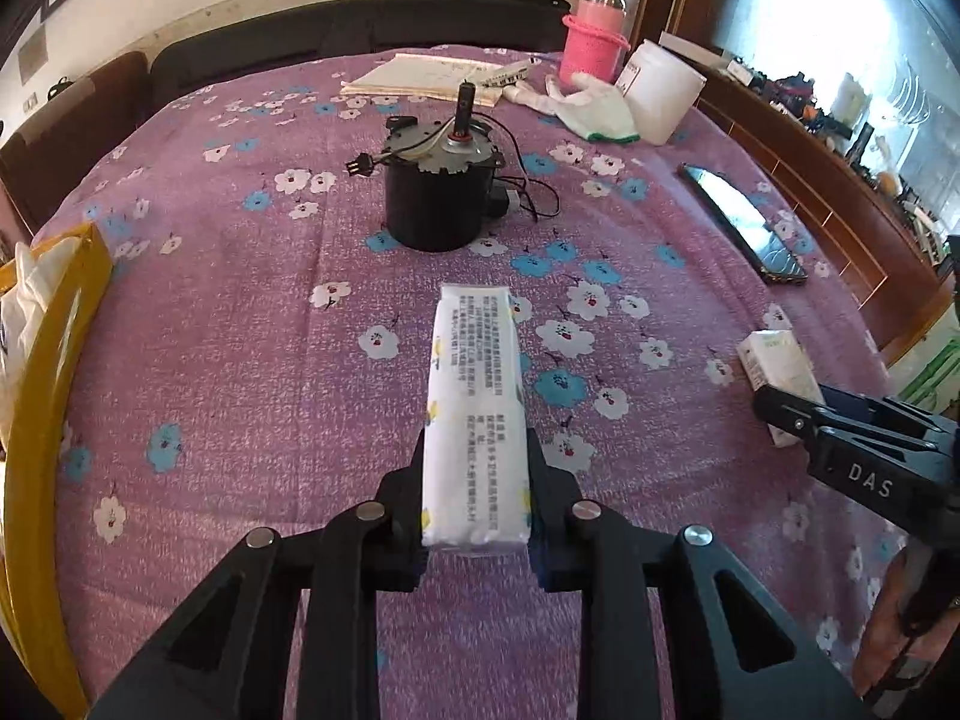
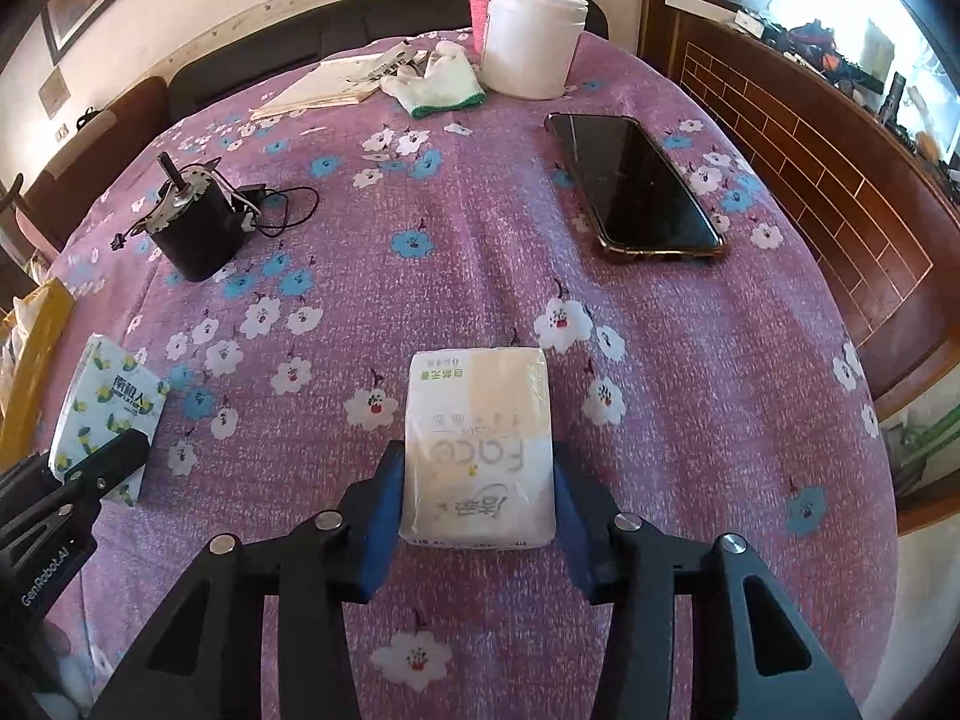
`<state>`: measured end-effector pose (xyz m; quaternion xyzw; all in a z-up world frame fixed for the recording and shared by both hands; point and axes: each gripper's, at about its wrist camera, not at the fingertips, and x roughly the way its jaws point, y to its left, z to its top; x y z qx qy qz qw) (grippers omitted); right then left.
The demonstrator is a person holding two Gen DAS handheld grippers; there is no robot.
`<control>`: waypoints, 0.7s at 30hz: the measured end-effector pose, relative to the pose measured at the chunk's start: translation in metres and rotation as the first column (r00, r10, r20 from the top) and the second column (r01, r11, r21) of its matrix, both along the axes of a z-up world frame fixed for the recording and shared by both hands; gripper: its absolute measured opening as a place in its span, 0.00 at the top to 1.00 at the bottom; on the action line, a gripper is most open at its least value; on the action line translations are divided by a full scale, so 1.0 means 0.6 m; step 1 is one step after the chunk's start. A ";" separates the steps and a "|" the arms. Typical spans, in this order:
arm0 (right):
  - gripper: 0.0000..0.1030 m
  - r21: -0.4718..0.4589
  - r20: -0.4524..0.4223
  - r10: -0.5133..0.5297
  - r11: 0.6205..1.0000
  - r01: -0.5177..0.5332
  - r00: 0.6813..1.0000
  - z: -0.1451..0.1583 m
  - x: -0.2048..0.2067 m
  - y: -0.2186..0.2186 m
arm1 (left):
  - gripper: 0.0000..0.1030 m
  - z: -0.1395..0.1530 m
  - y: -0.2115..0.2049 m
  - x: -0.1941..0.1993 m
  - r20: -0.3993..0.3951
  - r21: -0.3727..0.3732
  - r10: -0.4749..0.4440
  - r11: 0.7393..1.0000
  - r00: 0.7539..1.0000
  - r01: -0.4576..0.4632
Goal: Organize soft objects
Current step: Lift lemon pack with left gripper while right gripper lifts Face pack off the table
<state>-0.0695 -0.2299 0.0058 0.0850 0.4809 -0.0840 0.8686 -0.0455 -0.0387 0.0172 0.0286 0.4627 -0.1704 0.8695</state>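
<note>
My left gripper is shut on a white tissue pack with yellow flowers, gripped by its narrow sides, above the purple flowered tablecloth. The same pack and the left gripper show at the left in the right wrist view. My right gripper is shut on a white and cream "Face" tissue pack. That pack and the right gripper show at the right in the left wrist view. A white glove with a green cuff lies at the far side.
A black motor with wires stands mid-table. A phone lies to the right. A white jar, a pink bottle and papers are at the back. A yellow box with a white bag is at the left edge.
</note>
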 end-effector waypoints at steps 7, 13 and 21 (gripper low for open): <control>0.53 -0.013 0.020 0.019 1.000 -0.019 1.000 0.013 -0.022 0.012 | 0.77 0.011 0.016 -0.035 -0.001 -0.065 -0.016 0.998 1.000 0.016; 0.53 0.002 0.047 0.027 1.000 -0.027 0.999 0.027 -0.045 0.014 | 0.77 0.033 0.024 -0.073 0.036 -0.087 -0.018 0.996 0.999 0.021; 0.52 0.030 0.063 0.033 0.999 -0.035 0.997 0.035 -0.074 0.017 | 0.77 0.063 0.059 -0.116 0.079 -0.144 0.011 0.990 0.997 0.000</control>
